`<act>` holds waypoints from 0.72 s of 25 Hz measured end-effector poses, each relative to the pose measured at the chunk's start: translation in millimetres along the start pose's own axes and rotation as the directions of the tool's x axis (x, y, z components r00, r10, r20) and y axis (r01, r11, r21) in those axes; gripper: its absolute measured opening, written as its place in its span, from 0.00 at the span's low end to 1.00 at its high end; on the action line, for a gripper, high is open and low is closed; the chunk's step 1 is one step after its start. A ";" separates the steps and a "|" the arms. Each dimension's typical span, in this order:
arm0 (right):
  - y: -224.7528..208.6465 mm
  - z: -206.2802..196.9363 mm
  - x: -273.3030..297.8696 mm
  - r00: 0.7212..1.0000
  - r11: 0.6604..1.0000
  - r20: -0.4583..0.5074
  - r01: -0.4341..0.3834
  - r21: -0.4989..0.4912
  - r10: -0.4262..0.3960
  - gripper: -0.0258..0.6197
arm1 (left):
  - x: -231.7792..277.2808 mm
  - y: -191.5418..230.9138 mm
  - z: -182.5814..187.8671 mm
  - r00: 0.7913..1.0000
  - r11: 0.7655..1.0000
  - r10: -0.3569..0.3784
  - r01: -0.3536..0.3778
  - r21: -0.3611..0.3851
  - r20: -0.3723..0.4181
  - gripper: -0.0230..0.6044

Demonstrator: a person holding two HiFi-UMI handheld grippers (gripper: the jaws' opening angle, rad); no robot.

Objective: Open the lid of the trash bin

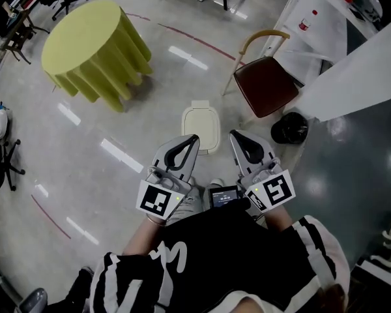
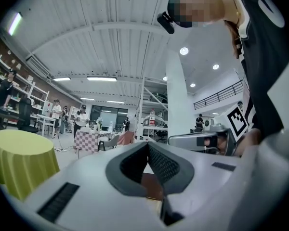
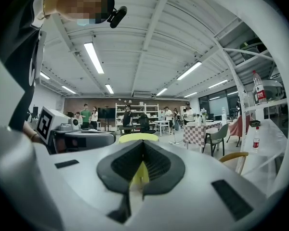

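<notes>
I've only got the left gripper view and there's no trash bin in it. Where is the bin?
Observer: The head view shows the bin on the floor, shut, just ahead of the left gripper and right gripper.
Operator: Is either one touching it?
Observer: It seems not; both look held up above it.
Operator: And the right jaws?
Observer: Shut, with nothing between them.
</notes>
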State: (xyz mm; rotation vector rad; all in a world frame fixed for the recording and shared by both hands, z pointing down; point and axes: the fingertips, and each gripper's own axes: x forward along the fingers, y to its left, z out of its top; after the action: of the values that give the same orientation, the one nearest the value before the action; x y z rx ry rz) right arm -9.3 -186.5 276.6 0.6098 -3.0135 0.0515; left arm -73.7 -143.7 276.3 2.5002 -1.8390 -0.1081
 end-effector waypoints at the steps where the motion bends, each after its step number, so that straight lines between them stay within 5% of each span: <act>1: -1.4 -2.4 1.7 1.000 1.000 -0.002 -0.005 0.000 0.005 0.05 | 0.9 1.1 -3.4 1.000 1.000 0.005 -0.005 -0.001 -0.003 0.05; 18: -2.1 -48.8 26.3 0.995 0.997 -0.065 -0.074 0.001 0.074 0.05 | 3.5 19.2 -50.6 0.997 0.998 0.055 -0.056 -0.013 -0.045 0.05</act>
State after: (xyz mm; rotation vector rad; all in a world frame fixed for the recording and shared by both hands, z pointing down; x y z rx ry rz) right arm -29.8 -196.4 327.2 0.4862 -2.9723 0.0718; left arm -87.1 -153.4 328.0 2.4194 -1.8818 -0.0634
